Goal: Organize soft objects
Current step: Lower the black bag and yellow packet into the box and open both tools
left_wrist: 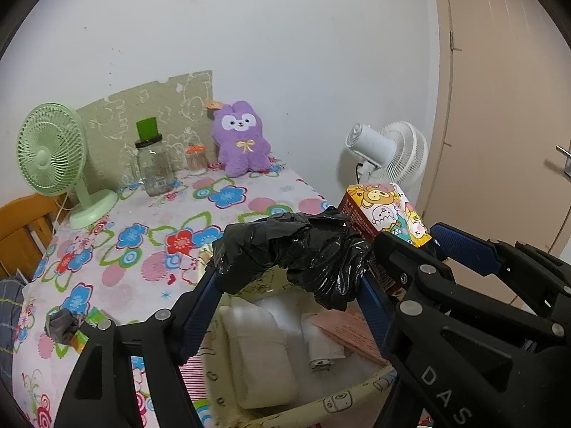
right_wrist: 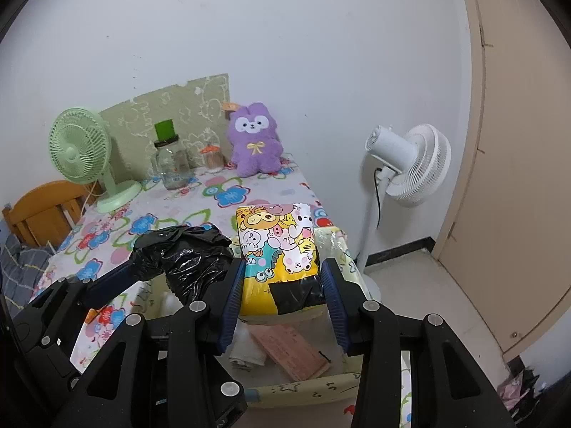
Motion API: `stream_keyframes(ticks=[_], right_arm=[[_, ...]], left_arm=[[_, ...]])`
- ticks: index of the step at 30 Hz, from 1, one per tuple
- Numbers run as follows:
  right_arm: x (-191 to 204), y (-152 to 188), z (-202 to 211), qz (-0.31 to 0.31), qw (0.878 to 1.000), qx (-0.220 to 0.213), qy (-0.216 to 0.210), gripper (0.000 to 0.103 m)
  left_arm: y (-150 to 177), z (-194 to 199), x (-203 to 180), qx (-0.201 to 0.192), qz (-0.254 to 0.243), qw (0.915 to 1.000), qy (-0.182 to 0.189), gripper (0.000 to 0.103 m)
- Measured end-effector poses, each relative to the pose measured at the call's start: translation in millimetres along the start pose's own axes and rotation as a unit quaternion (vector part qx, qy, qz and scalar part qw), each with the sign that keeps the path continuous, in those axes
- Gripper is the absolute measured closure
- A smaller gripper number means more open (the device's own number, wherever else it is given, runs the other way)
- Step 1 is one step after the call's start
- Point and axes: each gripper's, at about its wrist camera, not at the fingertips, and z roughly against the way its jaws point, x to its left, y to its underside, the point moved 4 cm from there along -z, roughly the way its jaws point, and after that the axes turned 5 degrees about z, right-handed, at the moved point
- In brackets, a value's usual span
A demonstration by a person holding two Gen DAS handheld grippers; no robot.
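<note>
Through my left wrist camera, my left gripper (left_wrist: 289, 278) has its blue-padded jaws spread wide with a crumpled black plastic bag (left_wrist: 296, 253) clamped between them, held above a cream fabric storage box printed with cartoon doodles (left_wrist: 342, 401). Inside that box lie a folded white cloth bundle (left_wrist: 260, 353), a small rolled white item (left_wrist: 321, 346) and a flat pink packet (left_wrist: 353, 331). Through my right wrist camera, my right gripper (right_wrist: 283, 285) grips a yellow tissue pack printed with cartoon animals (right_wrist: 278, 249), jaws parted to its width, over the same box, beside the black bag. At the back of the floral-clothed table (right_wrist: 200, 210) stands a clear glass jar with a dark lid (right_wrist: 171, 167); I cannot tell what it contains.
</note>
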Motion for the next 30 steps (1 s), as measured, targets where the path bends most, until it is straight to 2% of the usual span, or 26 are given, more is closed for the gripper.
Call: stream_keyframes(ticks=[7,12,19,23,28,30], right_arm=[[-9,7,-13,-0.011,1.000,0.016,0.000,0.057],[-12,12,-19,-0.015,1.000,0.024,0.002,0.057],[-7,10,-25,-0.013,1.000,0.025,-0.008,0.056],[-2,9,-28,-0.012,0.999,0.025,-0.019,0.055],[7,8,-32,-0.006,0.999,0.030,-0.030,0.051],[10,8,-33,-0.004,0.999,0.030,-0.030,0.040]], left_arm=[[5,-15,-8,0.028,-0.009,0.9995,0.011,0.013],[9,-21,-9,0.044,-0.017,0.9989,0.003,0.007],[8,-21,-2,0.050,-0.021,0.9984,-0.016,0.004],[8,-19,3,0.057,-0.018,0.9982,-0.010,0.003],[10,-19,10,0.059,-0.013,0.9979,-0.022,0.002],[10,-19,12,0.058,-0.011,0.9979,-0.025,0.002]])
